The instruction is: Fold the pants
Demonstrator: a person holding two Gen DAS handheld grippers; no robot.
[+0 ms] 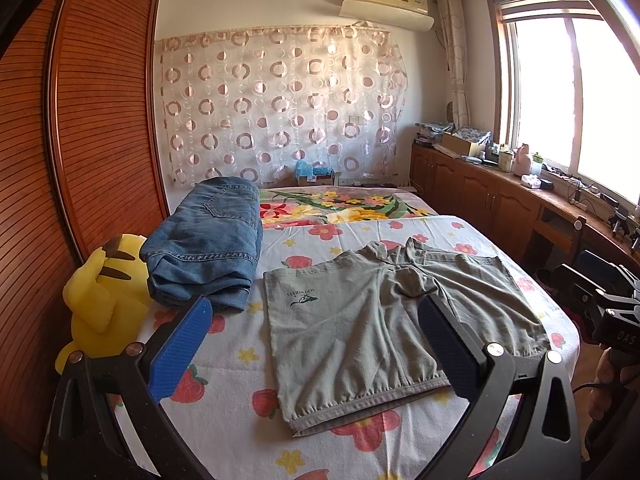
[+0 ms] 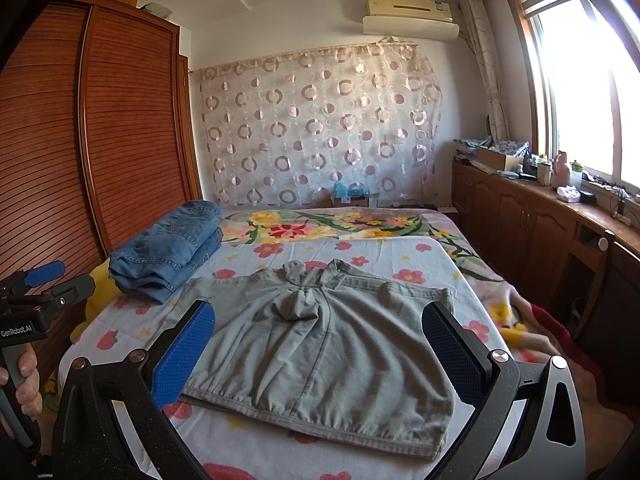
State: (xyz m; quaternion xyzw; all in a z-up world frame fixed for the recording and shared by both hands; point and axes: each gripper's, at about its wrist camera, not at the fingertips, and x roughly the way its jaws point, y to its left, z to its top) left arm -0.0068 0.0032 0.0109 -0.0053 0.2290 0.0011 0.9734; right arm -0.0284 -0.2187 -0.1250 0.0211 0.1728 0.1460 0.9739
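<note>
the grey pants [image 1: 384, 316] lie flat ahead, waistband nearest, long axis left-right; left gripper [image 1: 316, 344] and right gripper [image 2: 320, 356] both wide open, holding nothing, about equally near.

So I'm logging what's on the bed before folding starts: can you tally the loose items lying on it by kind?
Grey shorts, spread flat: 1
Folded jeans: 1
Yellow plush toy, at the bed's edge: 1
Total: 3
</note>
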